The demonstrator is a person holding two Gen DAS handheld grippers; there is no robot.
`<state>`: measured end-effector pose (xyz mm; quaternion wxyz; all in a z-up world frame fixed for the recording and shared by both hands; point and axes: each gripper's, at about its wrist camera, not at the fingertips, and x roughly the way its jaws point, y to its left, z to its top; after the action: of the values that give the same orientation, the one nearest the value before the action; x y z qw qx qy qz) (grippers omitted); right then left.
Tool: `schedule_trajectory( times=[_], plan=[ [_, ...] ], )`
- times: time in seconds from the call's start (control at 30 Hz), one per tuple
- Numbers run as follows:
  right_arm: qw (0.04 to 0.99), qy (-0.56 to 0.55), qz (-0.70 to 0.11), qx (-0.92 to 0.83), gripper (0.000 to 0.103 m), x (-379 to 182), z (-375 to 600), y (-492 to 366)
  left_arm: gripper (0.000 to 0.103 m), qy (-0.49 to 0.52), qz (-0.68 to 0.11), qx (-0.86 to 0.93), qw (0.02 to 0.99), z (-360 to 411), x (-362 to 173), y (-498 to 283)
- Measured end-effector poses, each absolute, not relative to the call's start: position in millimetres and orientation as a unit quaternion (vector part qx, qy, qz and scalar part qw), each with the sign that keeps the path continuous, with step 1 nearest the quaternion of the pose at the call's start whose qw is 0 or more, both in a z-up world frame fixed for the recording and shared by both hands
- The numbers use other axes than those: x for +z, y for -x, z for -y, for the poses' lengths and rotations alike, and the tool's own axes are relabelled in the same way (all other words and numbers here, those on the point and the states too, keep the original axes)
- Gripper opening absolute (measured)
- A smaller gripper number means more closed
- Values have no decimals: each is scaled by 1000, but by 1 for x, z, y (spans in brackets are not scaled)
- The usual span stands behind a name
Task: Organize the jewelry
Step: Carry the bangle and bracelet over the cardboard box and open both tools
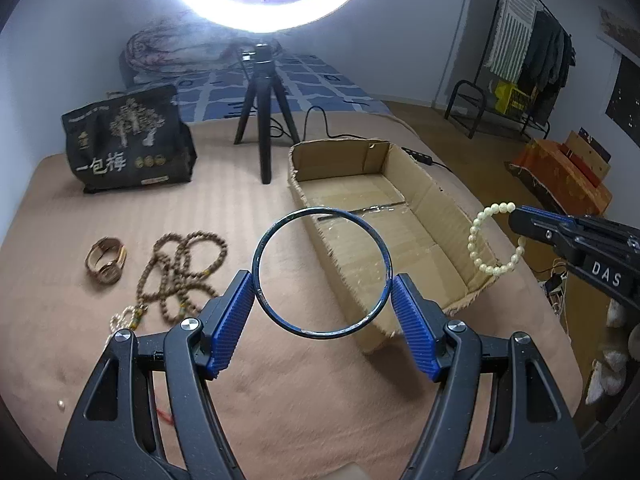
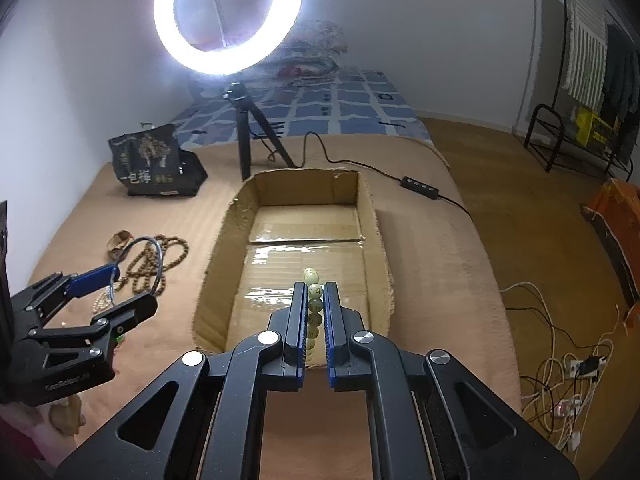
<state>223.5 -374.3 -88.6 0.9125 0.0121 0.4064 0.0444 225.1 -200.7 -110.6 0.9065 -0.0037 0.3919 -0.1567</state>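
My left gripper [image 1: 323, 290] is shut on a thin dark blue bangle [image 1: 280, 224], held upright above the bed beside the open cardboard box [image 1: 436, 196]. My right gripper [image 2: 316, 292] is shut on a pearl bead bracelet [image 2: 311, 276], held over the near end of the box [image 2: 220, 248]. In the left wrist view the bracelet [image 1: 476, 236] hangs from the right gripper [image 1: 516, 216] at the box's right wall. A gold watch [image 1: 106, 260], a long brown bead necklace [image 1: 180, 268] and a small pearl strand [image 1: 124, 316] lie on the tan blanket to the left.
A ring light on a black tripod [image 1: 262, 120] stands behind the box, with its cable and switch [image 2: 420, 188]. A black printed bag [image 1: 128, 144] sits at the back left. A loose pearl [image 1: 61, 404] lies near the left edge. Cables [image 2: 560, 376] lie on the floor at right.
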Motion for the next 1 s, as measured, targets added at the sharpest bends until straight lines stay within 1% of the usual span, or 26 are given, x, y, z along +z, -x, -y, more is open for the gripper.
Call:
schedule_trajectory(
  times=[0.33, 0.77, 0.8, 0.9, 0.93, 1.0],
  plan=[
    [908, -25, -418, 27, 6, -102, 394, -238, 73, -1, -390, -167, 906, 229, -111, -254],
    [901, -47, -431, 18, 7, -111, 405, -243, 73, -6, -390, -177, 904, 245, -109, -261],
    [901, -47, -431, 16, 9, -111, 405, -243, 73, -7, -390, -177, 903, 245, -109, -261],
    [902, -48, -428, 13, 27, -109, 406, -241, 74, -9, -391, -176, 903, 246, -109, -260],
    [903, -50, -426, 13, 30, -109, 407, -241, 74, -9, -391, -175, 903, 246, -109, -261],
    [904, -50, -424, 13, 30, -107, 407, -241, 74, -9, -392, -174, 903, 246, -109, -261]
  ],
)
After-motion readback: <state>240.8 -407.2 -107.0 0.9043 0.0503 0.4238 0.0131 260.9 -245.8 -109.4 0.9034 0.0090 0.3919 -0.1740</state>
